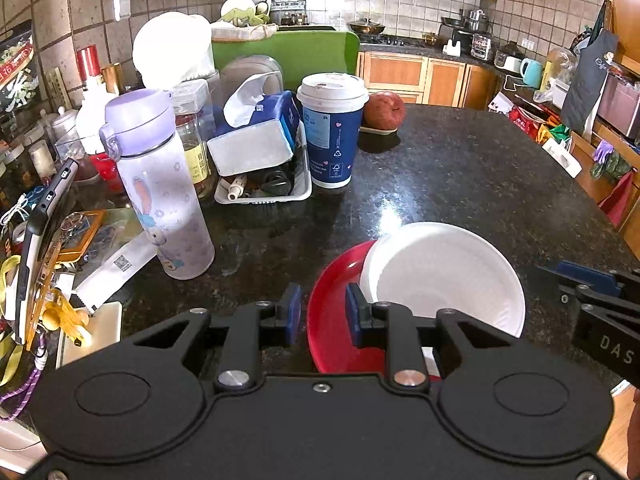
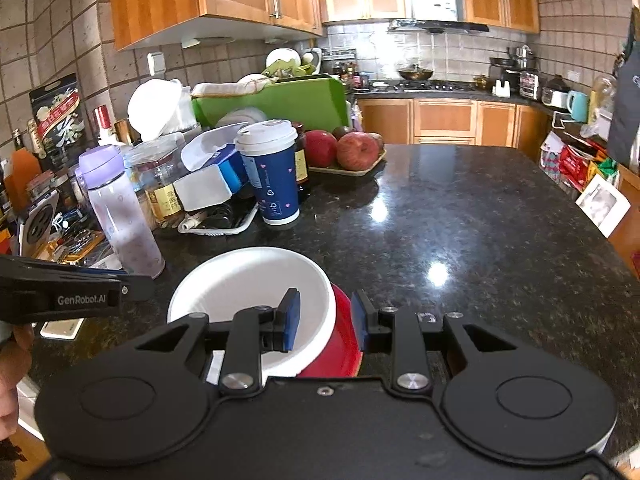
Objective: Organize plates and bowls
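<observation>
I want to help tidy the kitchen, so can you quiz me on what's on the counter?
1. True or false: the white bowl rests on the red dish.
2. What colour is the lid of the blue paper cup? A white, B green, C black.
3. Which fruit lies on the tray behind that cup?

Key: 1 true. 2 A. 3 apples.
</observation>
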`<act>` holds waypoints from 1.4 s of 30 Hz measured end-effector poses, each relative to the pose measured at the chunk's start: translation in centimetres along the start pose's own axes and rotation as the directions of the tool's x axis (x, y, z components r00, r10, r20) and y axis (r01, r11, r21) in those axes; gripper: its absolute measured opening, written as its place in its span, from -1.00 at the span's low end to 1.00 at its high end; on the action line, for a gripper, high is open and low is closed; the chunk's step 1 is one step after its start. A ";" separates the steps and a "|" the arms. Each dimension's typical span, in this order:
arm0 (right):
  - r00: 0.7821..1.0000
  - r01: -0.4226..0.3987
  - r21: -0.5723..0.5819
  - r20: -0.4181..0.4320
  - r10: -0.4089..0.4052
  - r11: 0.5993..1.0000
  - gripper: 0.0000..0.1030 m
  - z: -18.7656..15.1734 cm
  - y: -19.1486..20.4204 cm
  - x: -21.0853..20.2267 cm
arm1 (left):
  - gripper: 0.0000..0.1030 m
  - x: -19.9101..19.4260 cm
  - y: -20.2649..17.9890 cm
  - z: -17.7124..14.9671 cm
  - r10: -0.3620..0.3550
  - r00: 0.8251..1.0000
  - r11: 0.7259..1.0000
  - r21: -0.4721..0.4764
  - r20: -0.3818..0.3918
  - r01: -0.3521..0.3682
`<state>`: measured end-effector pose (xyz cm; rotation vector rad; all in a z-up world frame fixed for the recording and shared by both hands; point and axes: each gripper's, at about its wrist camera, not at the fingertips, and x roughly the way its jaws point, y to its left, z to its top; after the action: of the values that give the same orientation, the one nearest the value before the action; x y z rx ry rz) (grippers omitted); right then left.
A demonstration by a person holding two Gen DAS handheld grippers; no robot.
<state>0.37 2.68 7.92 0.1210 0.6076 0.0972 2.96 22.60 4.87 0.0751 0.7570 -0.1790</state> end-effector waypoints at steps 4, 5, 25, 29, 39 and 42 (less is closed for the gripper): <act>1.000 0.015 0.013 -0.002 -0.015 1.000 -0.41 -0.7 -0.1 -0.3 | -0.33 -0.2 -0.2 -0.3 0.013 1.000 1.000 0.003 0.007 -0.013; 1.000 0.014 0.016 -0.006 -0.013 1.000 -0.41 -0.8 -0.2 -0.3 | -0.33 -0.2 -0.3 -0.4 0.014 1.000 1.000 0.003 0.006 -0.014; 0.999 -0.022 0.004 -0.035 0.022 1.000 -0.41 -3.2 -0.7 -2.5 | -0.33 -2.1 -2.7 -2.9 0.100 0.995 0.994 -0.035 -0.014 -0.101; 0.999 -0.016 0.009 -0.047 0.017 1.000 -0.41 -3.9 -0.9 -3.0 | -0.33 -2.2 -3.2 -3.7 0.104 0.994 0.994 -0.035 -0.034 -0.105; 0.998 -0.023 0.008 -0.053 0.023 1.000 -0.41 -5.1 -0.7 -4.1 | -0.33 -3.1 -4.0 -5.0 0.119 0.992 0.992 -0.030 -0.044 -0.121; 0.998 -0.022 0.013 -0.057 0.022 1.000 -0.41 -5.4 -0.8 -4.1 | -0.33 -3.2 -4.3 -5.2 0.121 0.992 0.992 -0.026 -0.043 -0.122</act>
<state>-5.97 1.88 5.72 0.1375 0.6636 0.1185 -3.67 19.47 3.30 0.0976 0.7936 -0.0509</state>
